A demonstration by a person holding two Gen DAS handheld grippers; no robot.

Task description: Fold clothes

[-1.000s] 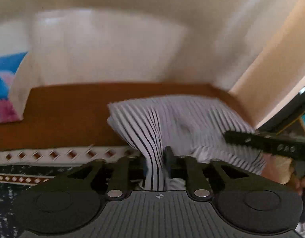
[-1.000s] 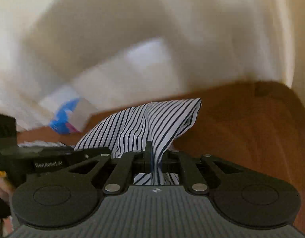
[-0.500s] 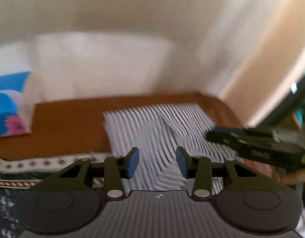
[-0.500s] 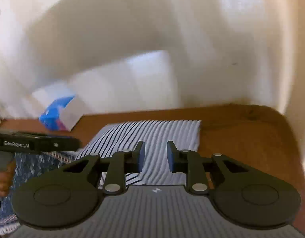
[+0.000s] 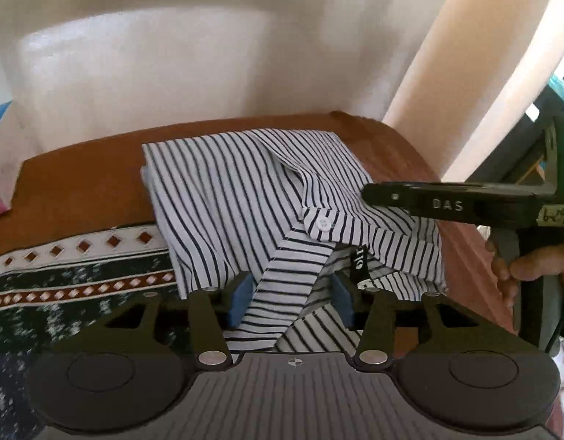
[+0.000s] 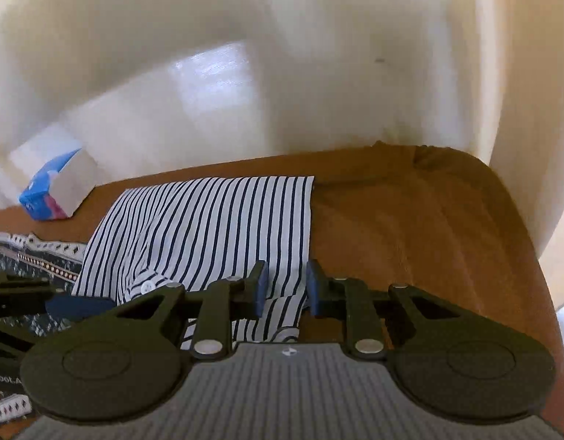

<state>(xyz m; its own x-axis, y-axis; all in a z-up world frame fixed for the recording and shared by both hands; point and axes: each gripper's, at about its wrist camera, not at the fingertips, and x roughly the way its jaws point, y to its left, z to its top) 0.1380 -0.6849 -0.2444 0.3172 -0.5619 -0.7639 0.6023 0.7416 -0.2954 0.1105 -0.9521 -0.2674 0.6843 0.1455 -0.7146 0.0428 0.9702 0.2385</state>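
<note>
I am between two folds. The striped shirt [image 5: 245,198] lies in a partly folded packet on the brown surface [image 6: 410,227]; I cannot tell if this is a bed or a desk, so I call it the surface. The shirt's far edge runs close to the far edge of the surface, along the wall, and its near part, with the collar and a white button [image 5: 323,224], is loose and not flat. On the left side the shirt lies over a patterned cloth [image 5: 80,267].

The left gripper [image 5: 292,299] has its jaws opening, now rather wide. A striped flap lies between them, but the pads do not press it. The right gripper [image 6: 283,288] has its jaws apart only a little, above the right edge of the shirt; cloth shows in the gap, not pinched as far as I see.

I judge the next move needs a new hold on the loose near part, both sides together, and then to bring it over evenly. The thin cloth may slip or wrinkle.
</note>
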